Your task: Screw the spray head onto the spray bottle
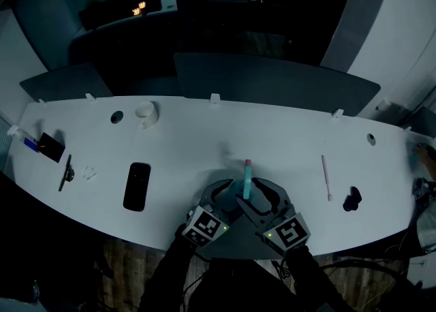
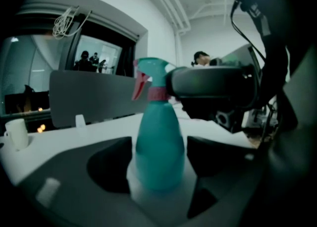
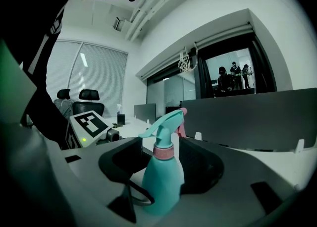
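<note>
A teal spray bottle (image 1: 246, 185) stands upright near the front edge of the white table (image 1: 191, 144). Its teal spray head (image 2: 151, 72), with a pink collar and pink trigger, sits on the neck. My left gripper (image 1: 233, 193) comes in from the left and is shut on the bottle's (image 2: 159, 146) body low down. My right gripper (image 1: 259, 192) comes in from the right at the height of the spray head (image 3: 166, 124). In the right gripper view its jaws stand open on either side of the collar, with a gap on each side. The bottle (image 3: 163, 184) stays upright.
On the table to the left lie a black phone (image 1: 137, 186), a black pen-like tool (image 1: 66, 172) and a white cup (image 1: 146, 112). To the right are a pink pen (image 1: 326, 176) and a small black object (image 1: 351, 199). Grey partition panels (image 1: 272, 79) stand behind the table.
</note>
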The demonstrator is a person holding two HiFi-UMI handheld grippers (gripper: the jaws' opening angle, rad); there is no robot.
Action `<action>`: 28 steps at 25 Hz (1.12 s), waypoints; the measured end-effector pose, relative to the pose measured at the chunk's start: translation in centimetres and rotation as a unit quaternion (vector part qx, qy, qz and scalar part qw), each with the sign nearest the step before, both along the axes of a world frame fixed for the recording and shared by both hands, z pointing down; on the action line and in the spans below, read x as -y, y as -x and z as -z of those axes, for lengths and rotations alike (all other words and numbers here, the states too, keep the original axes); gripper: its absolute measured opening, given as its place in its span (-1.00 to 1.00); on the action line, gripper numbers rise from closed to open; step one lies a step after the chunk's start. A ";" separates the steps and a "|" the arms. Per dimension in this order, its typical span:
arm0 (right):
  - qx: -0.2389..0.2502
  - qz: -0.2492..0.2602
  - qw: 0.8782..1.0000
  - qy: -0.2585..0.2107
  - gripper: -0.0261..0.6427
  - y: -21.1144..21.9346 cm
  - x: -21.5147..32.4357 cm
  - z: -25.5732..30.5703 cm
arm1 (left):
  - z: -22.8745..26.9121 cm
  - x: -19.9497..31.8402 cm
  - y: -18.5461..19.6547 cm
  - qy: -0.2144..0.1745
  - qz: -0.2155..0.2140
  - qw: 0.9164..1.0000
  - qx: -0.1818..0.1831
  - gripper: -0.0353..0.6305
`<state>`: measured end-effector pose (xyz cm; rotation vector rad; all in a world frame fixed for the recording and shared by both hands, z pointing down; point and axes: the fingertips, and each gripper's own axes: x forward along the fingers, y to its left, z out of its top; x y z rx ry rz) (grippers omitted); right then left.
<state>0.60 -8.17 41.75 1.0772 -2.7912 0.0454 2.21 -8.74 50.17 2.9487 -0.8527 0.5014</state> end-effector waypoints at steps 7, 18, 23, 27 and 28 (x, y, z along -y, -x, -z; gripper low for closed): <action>0.020 -0.020 1.000 0.004 -0.30 -2.1 -1.5 0.3 | 0.1 -1.9 2.8 0.013 0.009 1.000 -0.001 0.15; -0.029 -0.078 0.996 -0.027 -0.91 -2.7 -2.6 0.0 | 5.7 -2.5 6.9 -0.052 0.147 0.984 -0.082 -0.88; -0.025 -0.148 0.987 -0.054 -0.91 -3.2 -3.5 0.9 | 8.5 -4.2 7.9 -0.092 0.212 0.968 -0.095 -0.88; -0.011 -0.185 0.980 -0.073 -0.91 -3.3 -4.9 1.7 | 9.8 -5.9 8.7 -0.113 0.239 0.959 -0.098 -0.88; -0.007 -0.191 0.979 -0.072 -0.91 -3.5 -5.3 1.7 | 9.9 -6.3 8.7 -0.118 0.236 0.961 -0.089 -0.88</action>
